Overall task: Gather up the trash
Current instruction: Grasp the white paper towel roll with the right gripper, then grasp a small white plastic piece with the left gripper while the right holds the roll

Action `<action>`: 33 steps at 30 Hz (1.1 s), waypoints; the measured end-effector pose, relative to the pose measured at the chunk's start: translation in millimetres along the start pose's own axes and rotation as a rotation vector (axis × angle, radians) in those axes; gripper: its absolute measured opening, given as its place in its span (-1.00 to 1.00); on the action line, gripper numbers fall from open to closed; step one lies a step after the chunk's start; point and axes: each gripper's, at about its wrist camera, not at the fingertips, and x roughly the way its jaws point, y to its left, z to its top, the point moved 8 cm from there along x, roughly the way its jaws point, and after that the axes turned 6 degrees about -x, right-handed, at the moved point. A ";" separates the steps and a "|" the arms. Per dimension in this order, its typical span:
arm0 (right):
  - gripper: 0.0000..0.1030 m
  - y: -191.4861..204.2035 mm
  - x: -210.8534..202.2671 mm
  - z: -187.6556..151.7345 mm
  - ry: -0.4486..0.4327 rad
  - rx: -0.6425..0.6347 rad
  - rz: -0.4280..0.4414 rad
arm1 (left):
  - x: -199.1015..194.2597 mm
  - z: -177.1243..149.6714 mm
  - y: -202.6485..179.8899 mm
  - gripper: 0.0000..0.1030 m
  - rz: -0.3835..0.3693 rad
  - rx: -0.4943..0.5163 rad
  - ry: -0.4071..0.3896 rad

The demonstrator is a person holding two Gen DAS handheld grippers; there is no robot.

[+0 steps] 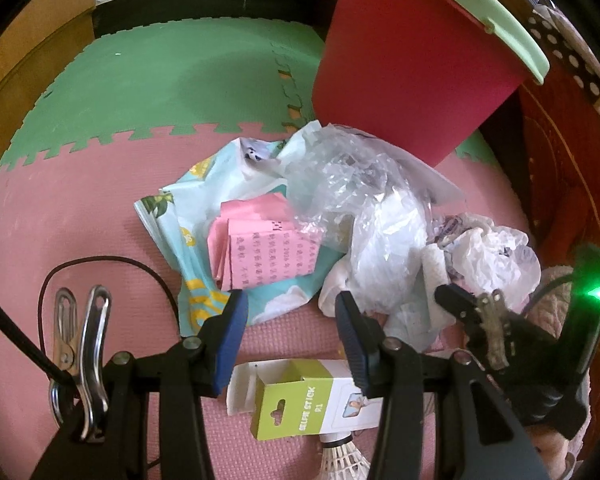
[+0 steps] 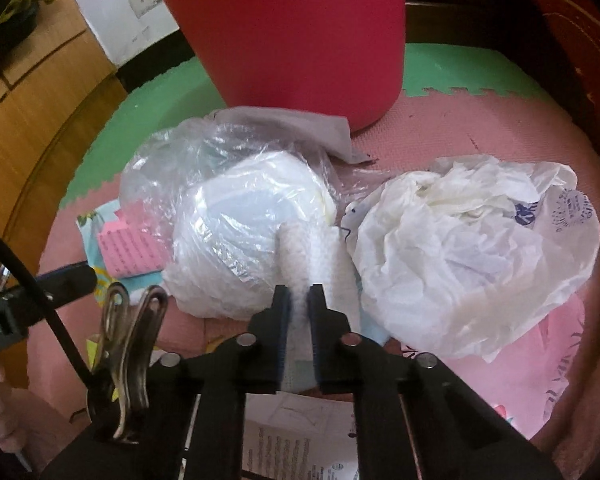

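Observation:
A red bin [image 1: 404,64] with a pale green rim stands on the foam mat; it also shows in the right wrist view [image 2: 300,36]. Trash lies in front of it: a clear plastic bag [image 1: 356,184], a folded pink paper [image 1: 264,244], a light blue wrapper [image 1: 180,216] and a crumpled white bag [image 2: 472,248]. My left gripper [image 1: 292,320] is open just above a green selfie-stick box [image 1: 300,404]. My right gripper [image 2: 299,300] is shut on a white textured tissue [image 2: 300,248] between the clear bag [image 2: 236,220] and the white bag.
A shuttlecock [image 1: 342,456] lies below the box. Green and pink foam mat tiles [image 1: 172,80] cover the floor. Wooden furniture [image 2: 32,128] stands at the left, a dark red cabinet [image 1: 556,152] at the right. A printed leaflet [image 2: 300,440] lies under my right gripper.

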 end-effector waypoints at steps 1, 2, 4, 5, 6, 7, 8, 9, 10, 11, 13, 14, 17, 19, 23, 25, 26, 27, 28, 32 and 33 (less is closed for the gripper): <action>-0.83 0.0 -2.4 0.6 -0.006 0.007 0.008 | 0.6 -0.3 -0.4 -0.08 -0.001 0.001 0.003; -0.84 0.0 -4.8 1.3 -0.013 0.014 0.017 | 1.2 -0.5 -0.8 -0.08 -0.002 0.002 0.005; -0.84 -0.2 -12.6 3.5 -0.030 0.033 0.043 | 3.0 -1.1 -2.7 -0.08 0.009 0.014 0.008; -0.84 -0.4 -15.2 4.5 -0.038 0.038 0.051 | 3.3 -0.9 -2.8 -0.08 0.020 0.020 0.004; -0.84 -0.5 -19.9 5.7 -0.049 0.044 0.061 | 3.2 0.0 -3.5 -0.10 0.050 0.037 -0.008; -0.84 -0.6 -26.7 7.1 -0.063 0.050 0.073 | 3.0 0.7 -4.4 -0.14 0.067 0.052 -0.015; -0.84 -0.7 -32.0 7.6 -0.073 0.052 0.081 | 3.2 0.7 -6.2 -0.16 0.079 0.068 -0.020; -0.84 -1.1 -38.5 8.7 -0.085 0.056 0.090 | 3.8 0.5 -9.6 -0.17 0.084 0.088 -0.022; -0.84 -1.8 -45.3 9.7 -0.098 0.059 0.099 | 5.9 -0.8 -15.6 -0.18 0.084 0.120 -0.014; -0.84 -3.0 -51.6 10.4 -0.110 0.064 0.107 | 7.4 -2.0 -19.4 -0.18 0.083 0.140 -0.007; -0.84 -5.5 -62.9 11.6 -0.130 0.074 0.122 | 14.1 -6.7 -31.6 -0.18 0.080 0.201 0.019; -0.84 -6.4 -67.6 12.1 -0.138 0.078 0.127 | 18.7 -9.6 -37.9 -0.18 0.074 0.228 0.038; -0.84 -13.1 -78.4 14.3 -0.157 0.106 0.143 | 29.8 -15.5 -49.0 -0.18 0.068 0.283 0.079; -0.84 -18.2 -80.7 15.1 -0.162 0.130 0.159 | 41.0 -19.2 -53.2 -0.18 0.072 0.319 0.121; -0.84 -22.1 -83.9 14.9 -0.168 0.145 0.176 | 57.3 -22.4 -54.8 -0.17 0.064 0.334 0.176; -0.84 -21.6 -85.7 16.1 -0.173 0.142 0.183 | 64.1 -23.4 -57.4 -0.12 0.063 0.355 0.185; -0.84 -21.3 -86.2 16.2 -0.176 0.141 0.186 | 66.4 -24.0 -59.8 -0.11 0.064 0.372 0.184; -0.84 -20.0 -87.1 17.1 -0.179 0.139 0.192 | 68.8 -25.0 -62.5 -0.10 0.065 0.390 0.183; -0.84 -19.4 -87.6 16.4 -0.180 0.137 0.195 | 70.6 -26.1 -65.7 -0.10 0.065 0.405 0.180; -0.84 -15.1 -87.7 16.8 -0.177 0.133 0.206 | 78.5 -24.3 -71.5 -0.10 0.062 0.401 0.155; -0.84 -15.1 -87.4 17.2 -0.176 0.133 0.208 | 80.8 -22.5 -71.1 -0.10 0.051 0.382 0.155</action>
